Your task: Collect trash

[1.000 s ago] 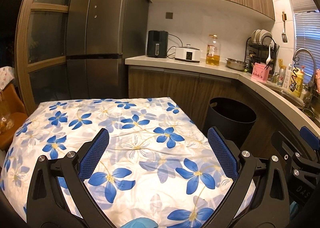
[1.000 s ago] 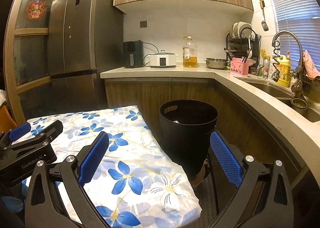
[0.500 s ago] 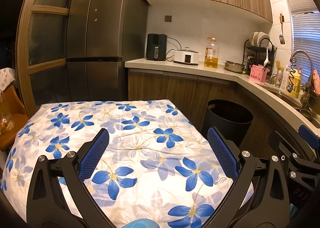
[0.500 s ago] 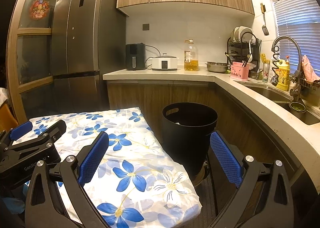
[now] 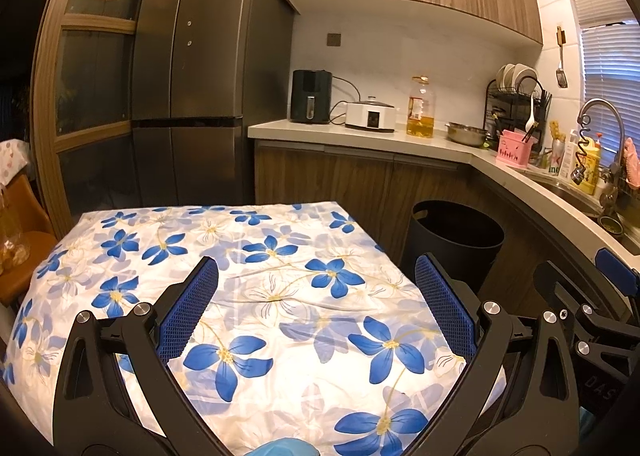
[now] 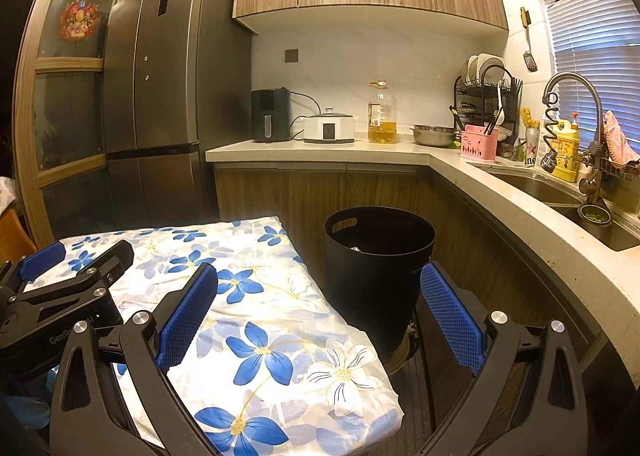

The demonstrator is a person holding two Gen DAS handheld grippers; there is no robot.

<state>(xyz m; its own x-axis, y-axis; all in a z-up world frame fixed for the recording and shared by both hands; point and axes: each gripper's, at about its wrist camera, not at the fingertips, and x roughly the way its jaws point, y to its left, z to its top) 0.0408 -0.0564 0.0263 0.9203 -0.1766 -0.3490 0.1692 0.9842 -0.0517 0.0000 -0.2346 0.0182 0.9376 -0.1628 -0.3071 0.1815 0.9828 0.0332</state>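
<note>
Both grippers spread and empty; no trash left on the floral cloth [image 5: 280, 288].
Left gripper [image 5: 316, 304] and right gripper [image 6: 320, 312] hold nothing; scraps deep in the black bin [image 6: 376, 256] look light, crumply, pinchable anywhere.

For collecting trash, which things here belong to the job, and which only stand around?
For the job:
- black trash bin, something already inside
- flowered tablecloth, no trash visible on it
- left gripper, open, empty
- right gripper, open, empty

Only standing around:
- refrigerator
- air fryer
- white cooker
- oil bottle
- dish rack
</note>
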